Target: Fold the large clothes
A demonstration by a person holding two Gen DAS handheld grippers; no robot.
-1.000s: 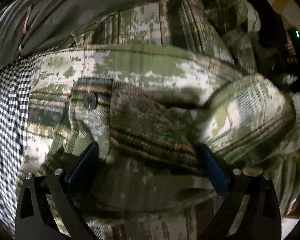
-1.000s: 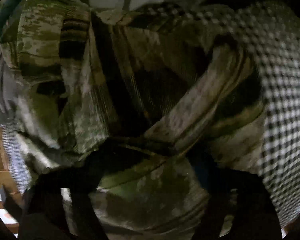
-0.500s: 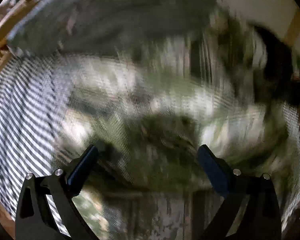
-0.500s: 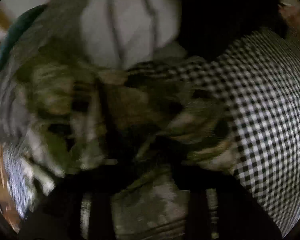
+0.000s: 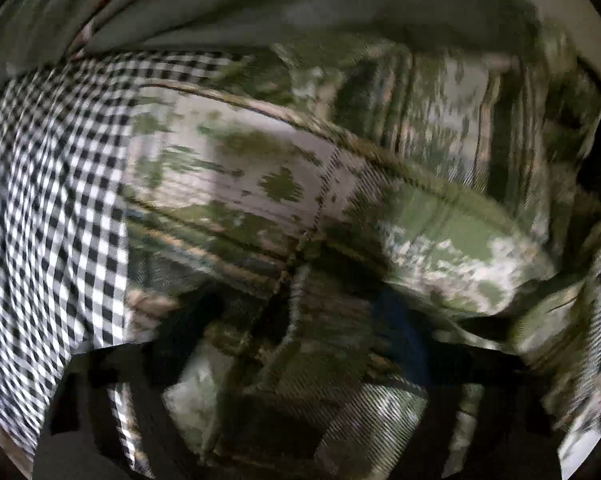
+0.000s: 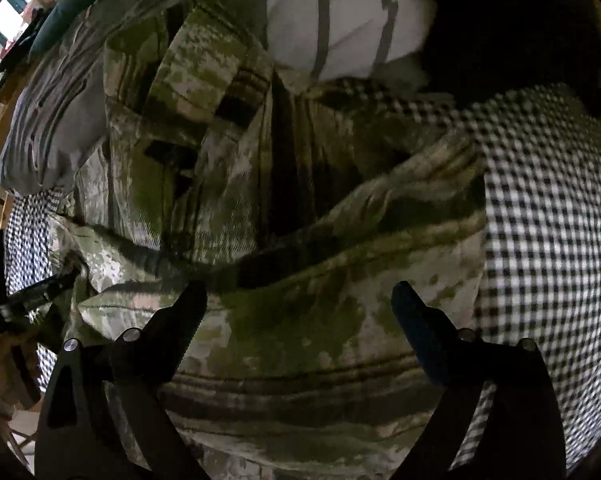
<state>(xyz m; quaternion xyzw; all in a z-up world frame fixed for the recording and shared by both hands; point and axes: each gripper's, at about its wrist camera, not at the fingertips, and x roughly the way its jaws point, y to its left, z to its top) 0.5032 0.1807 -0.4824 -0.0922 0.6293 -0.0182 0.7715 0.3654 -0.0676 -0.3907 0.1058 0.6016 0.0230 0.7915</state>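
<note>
While the green camouflage-and-plaid shirt [image 6: 300, 208] lies crumpled on the black-and-white checked cloth [image 6: 548, 240], the right hand-held gripper [image 6: 298, 300] hangs above it released, its jaws having just been spreading wide, with nothing pressed between them. The left hand-held gripper [image 5: 296, 336] has just been closing; shirt folds bunch between its blurred jaws, but I cannot tell whether they pinch. A white striped garment [image 6: 340, 20] lies beyond the shirt.
</note>
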